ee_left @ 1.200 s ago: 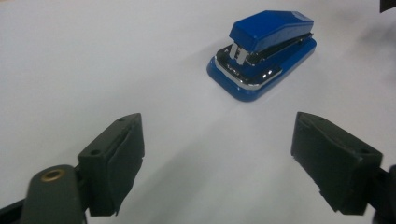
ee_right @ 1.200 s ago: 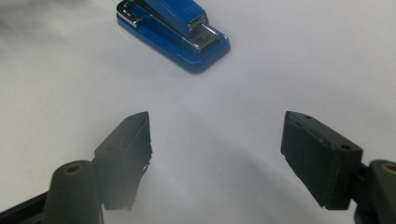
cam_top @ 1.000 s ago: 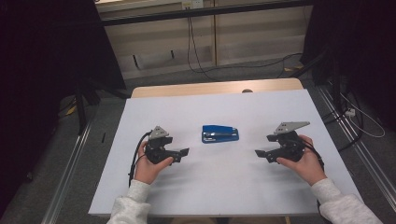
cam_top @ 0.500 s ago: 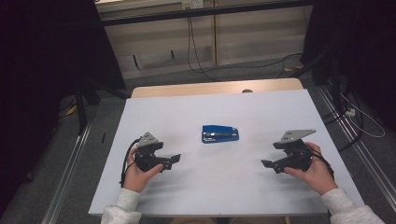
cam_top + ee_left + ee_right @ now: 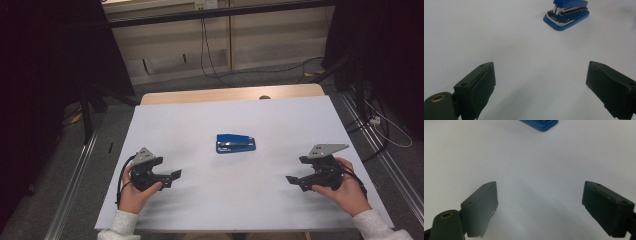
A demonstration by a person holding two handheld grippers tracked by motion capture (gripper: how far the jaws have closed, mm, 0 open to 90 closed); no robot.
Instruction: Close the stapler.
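A blue stapler (image 5: 236,143) lies flat in the middle of the white table (image 5: 280,115), untouched. My left gripper (image 5: 175,175) is held low at the near left, pointing right, well short of the stapler. In the left gripper view its jaws (image 5: 539,85) stand wide open over bare table, the stapler (image 5: 566,12) far ahead. My right gripper (image 5: 292,180) sits at the near right, pointing left. Its jaws (image 5: 540,205) have just been opening and stand wide apart with nothing between them, the stapler (image 5: 540,123) at the top edge.
A wooden strip (image 5: 200,95) runs along the table's far edge. Cables (image 5: 215,60) trail over the grey floor behind it. Metal rails (image 5: 75,170) flank the table on both sides.
Both hands have drawn back toward the near edge and outward, away from the stapler. The stapler has not moved.
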